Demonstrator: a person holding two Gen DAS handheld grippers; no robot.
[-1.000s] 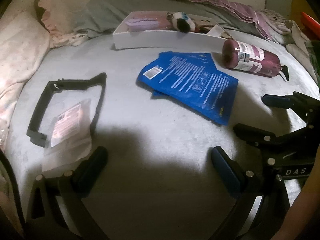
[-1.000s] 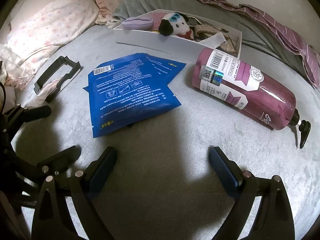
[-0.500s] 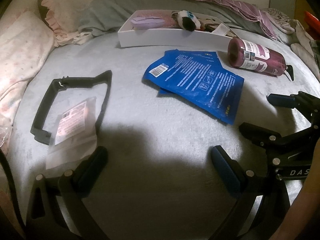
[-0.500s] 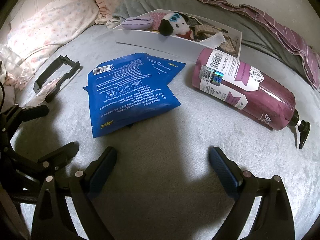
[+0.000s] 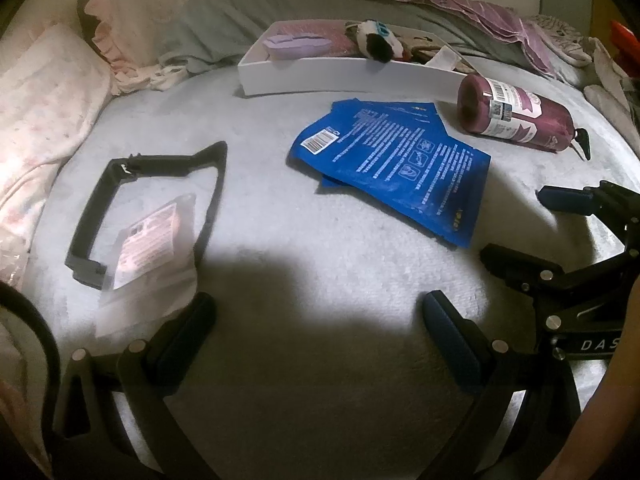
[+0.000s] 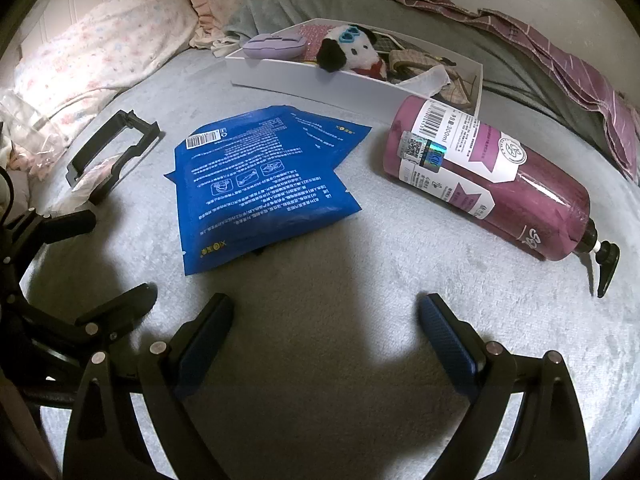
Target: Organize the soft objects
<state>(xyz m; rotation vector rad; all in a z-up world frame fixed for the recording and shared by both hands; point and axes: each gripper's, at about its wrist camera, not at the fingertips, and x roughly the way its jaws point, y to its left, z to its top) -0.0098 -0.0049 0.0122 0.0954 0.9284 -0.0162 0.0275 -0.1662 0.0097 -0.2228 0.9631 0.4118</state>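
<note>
Two blue flat pouches (image 5: 394, 164) (image 6: 260, 184) lie overlapped mid-bed. A white box (image 5: 344, 74) (image 6: 360, 80) behind them holds a black-and-white plush dog (image 5: 374, 42) (image 6: 348, 54), a lilac pouch (image 5: 296, 42) (image 6: 274, 46) and other soft items. My left gripper (image 5: 318, 320) is open and empty, above the grey bedspread in front of the pouches. My right gripper (image 6: 326, 320) is open and empty, in front of the pouches; it also shows in the left wrist view (image 5: 532, 228).
A maroon pump bottle (image 5: 516, 114) (image 6: 488, 182) lies on its side at right. A black plastic frame (image 5: 144, 208) (image 6: 110, 156) and a clear packet (image 5: 154, 248) lie at left. Pillows (image 6: 96, 52) and a grey blanket (image 5: 248, 16) line the back.
The left gripper view has shifted slightly: the scene has slid right and down a little. The right gripper has hardly moved. Both stay open.
</note>
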